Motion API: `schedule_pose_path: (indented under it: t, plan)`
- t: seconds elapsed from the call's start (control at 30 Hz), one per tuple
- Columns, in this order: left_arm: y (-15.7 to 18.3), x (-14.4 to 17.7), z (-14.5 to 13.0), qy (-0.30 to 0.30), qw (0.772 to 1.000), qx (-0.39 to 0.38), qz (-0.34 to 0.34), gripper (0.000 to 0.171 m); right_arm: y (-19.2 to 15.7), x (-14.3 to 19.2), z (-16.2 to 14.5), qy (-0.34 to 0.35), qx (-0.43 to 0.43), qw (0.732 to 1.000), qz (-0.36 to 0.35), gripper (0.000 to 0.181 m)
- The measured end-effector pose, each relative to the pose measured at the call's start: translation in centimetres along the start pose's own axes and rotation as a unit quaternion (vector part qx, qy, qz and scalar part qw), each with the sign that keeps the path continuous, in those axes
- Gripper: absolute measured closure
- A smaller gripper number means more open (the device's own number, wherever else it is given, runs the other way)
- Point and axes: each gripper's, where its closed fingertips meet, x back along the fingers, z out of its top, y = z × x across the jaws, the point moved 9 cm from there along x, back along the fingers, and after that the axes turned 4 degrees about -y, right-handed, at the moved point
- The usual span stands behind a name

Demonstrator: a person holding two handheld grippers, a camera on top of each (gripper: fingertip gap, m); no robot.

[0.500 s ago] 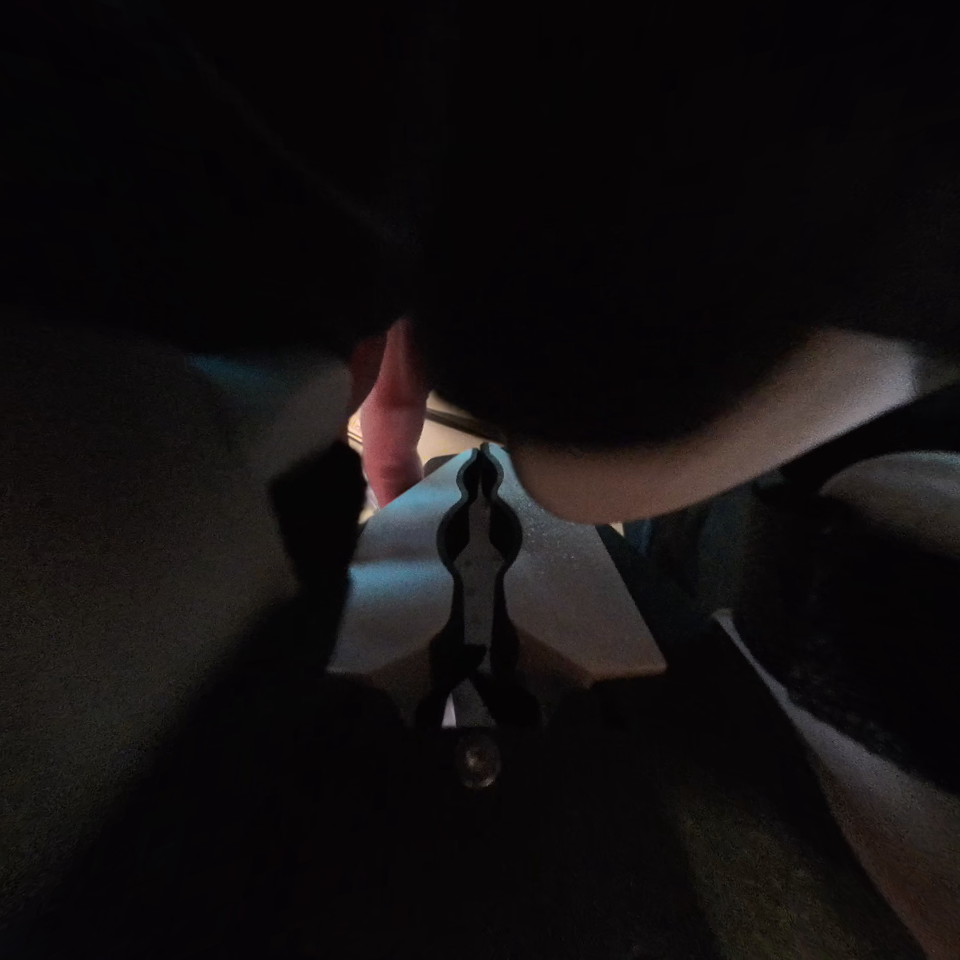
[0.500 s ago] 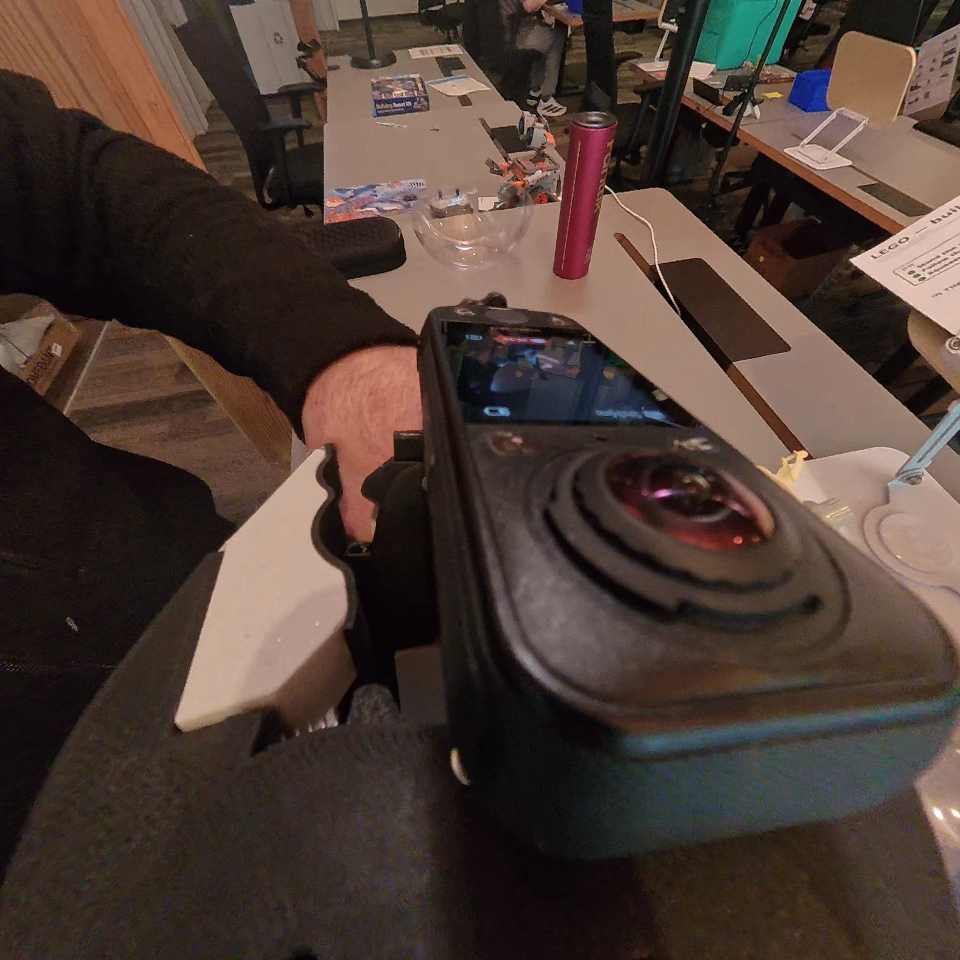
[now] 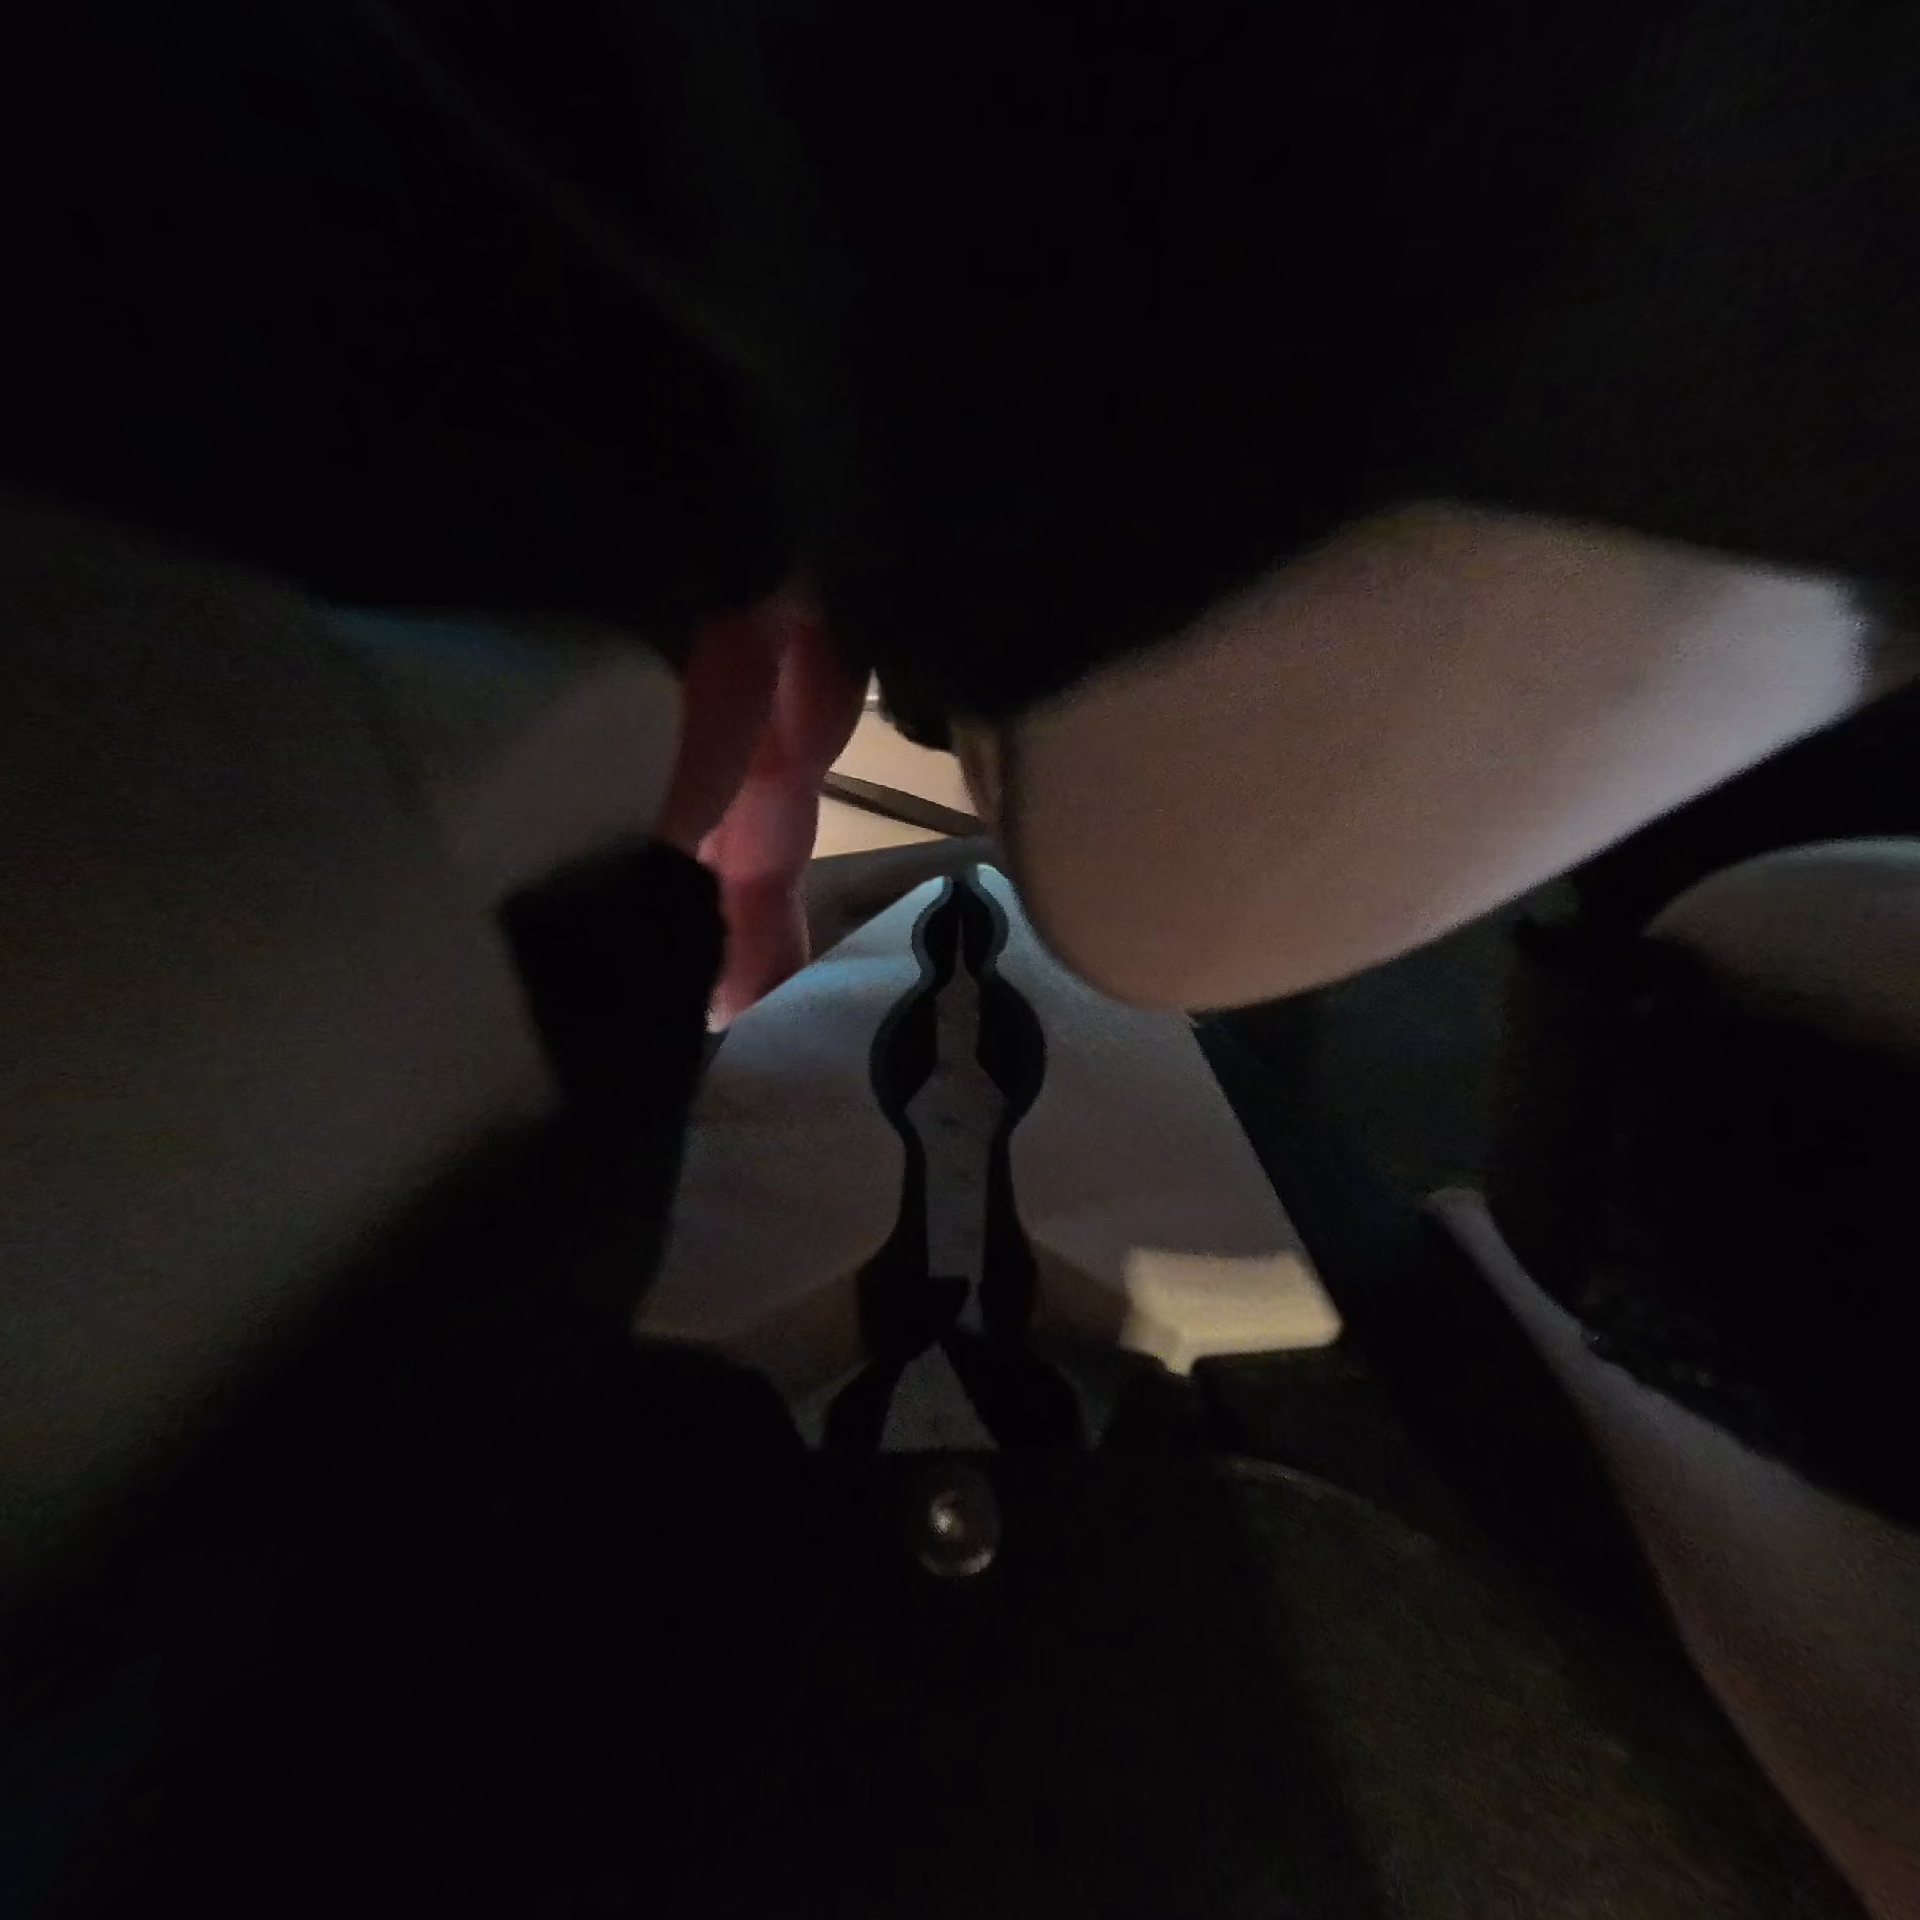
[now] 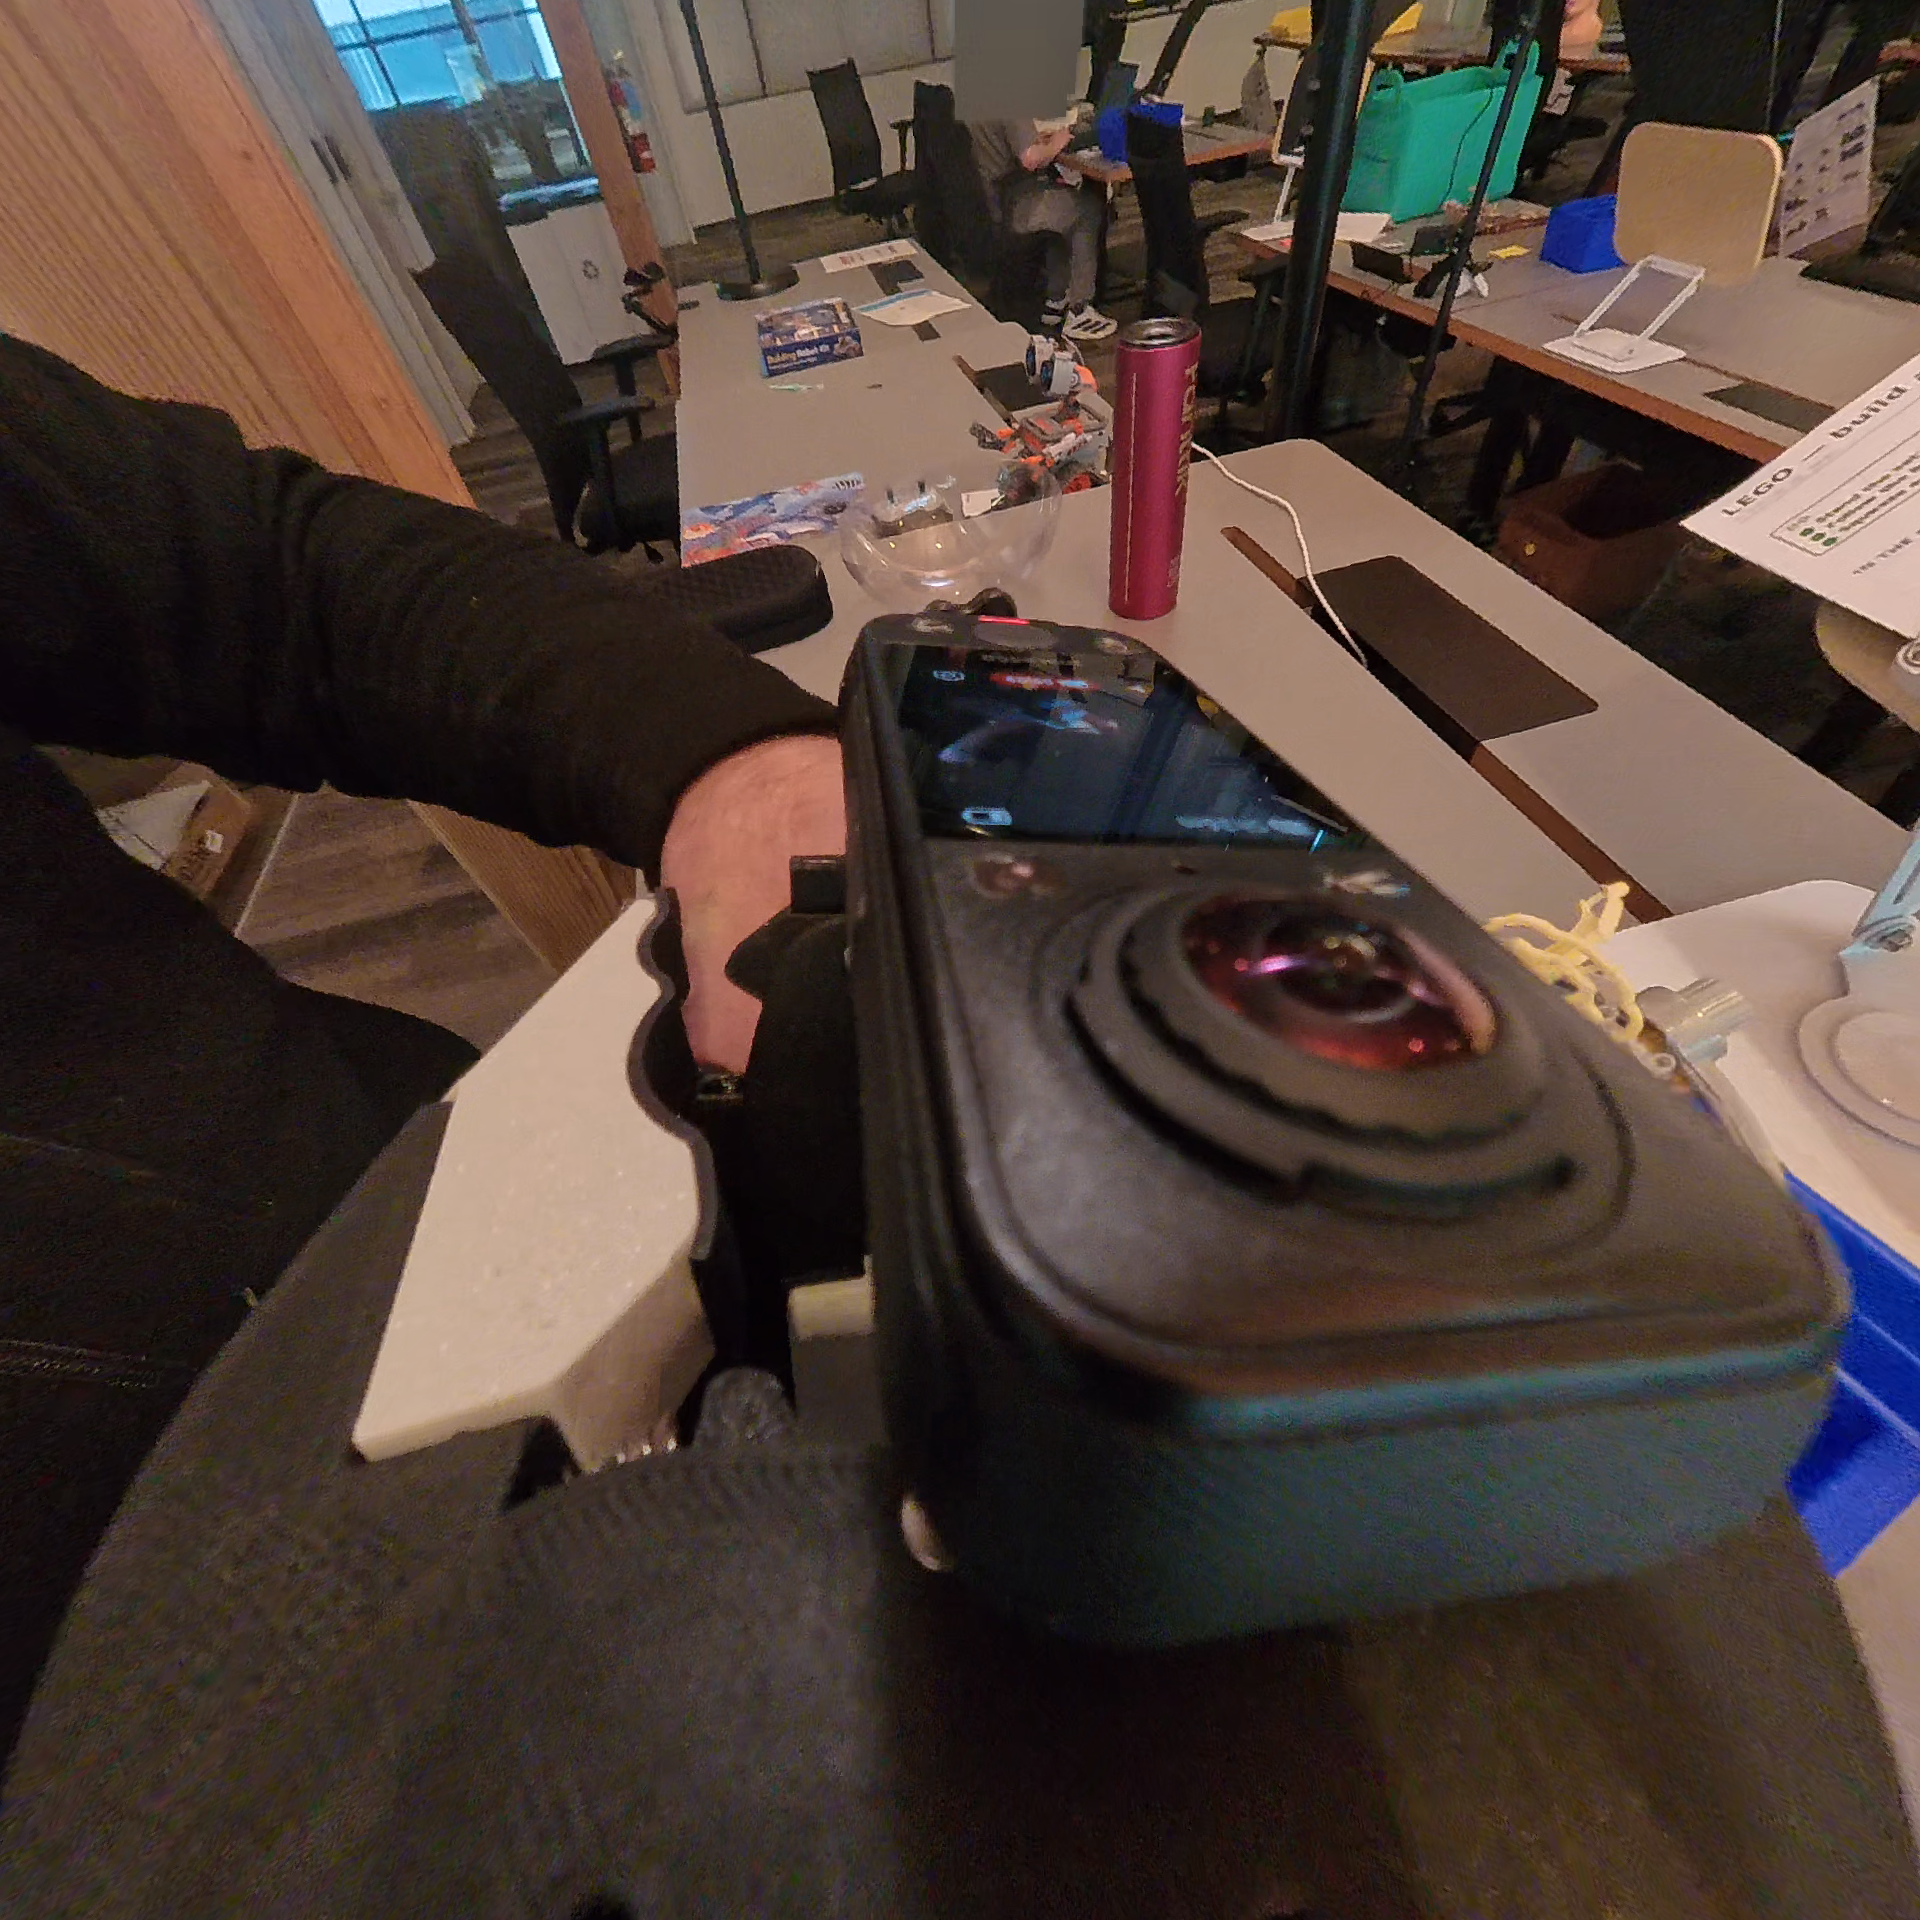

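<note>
In the left wrist view, which is very dark, my left gripper [image 3: 961, 935] is shut with its black pads meeting and nothing between them. A person's finger [image 3: 764, 821] and a dark sleeve hang just beyond its tips. A pale rounded shape [image 3: 1403, 769] lies close on the right. In the right wrist view a black camera [image 4: 1299, 1091] with a lens and a small screen fills the middle, right in front of my right gripper [image 4: 956, 935]. The gripper's white left finger [image 4: 540, 1195] stands well left of centre, and its right finger is hidden behind the camera. A hand [image 4: 738, 862] in a black sleeve reaches behind the camera.
On the grey table [image 4: 1299, 665] stand a magenta bottle [image 4: 1151, 468], a clear bowl [image 4: 945, 540] and a black case [image 4: 769, 603]. A white cable runs to a dark mat [image 4: 1455, 665]. A white tray [image 4: 1766, 956] and a blue bin [image 4: 1860, 1382] lie at the right. More desks and chairs stand behind.
The right wrist view has tilted up a little, so the table and bottle sit lower in the frame. The camera and hand stay in place. The left view is nearly the same.
</note>
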Motion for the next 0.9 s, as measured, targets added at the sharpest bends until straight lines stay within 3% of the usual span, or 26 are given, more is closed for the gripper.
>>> schedule_pose_path:
  t: [0.03,0.63,0.9]
  plan:
    - [0.0,-0.1,-0.1,0.000,1.000,-0.006,-0.001,0.171,0.1,0.0,-0.1,0.000,-0.004,1.000,0.003,0.077]
    - [-0.7,-0.6,2.1,-0.009,0.998,-0.050,0.038,0.171,0.3,3.4,0.0,0.011,0.022,0.999,-0.025,0.081]
    - [-0.7,-0.6,2.0,-0.044,0.997,-0.064,0.025,0.171,0.6,3.4,-0.3,0.035,0.021,0.998,-0.040,0.080]
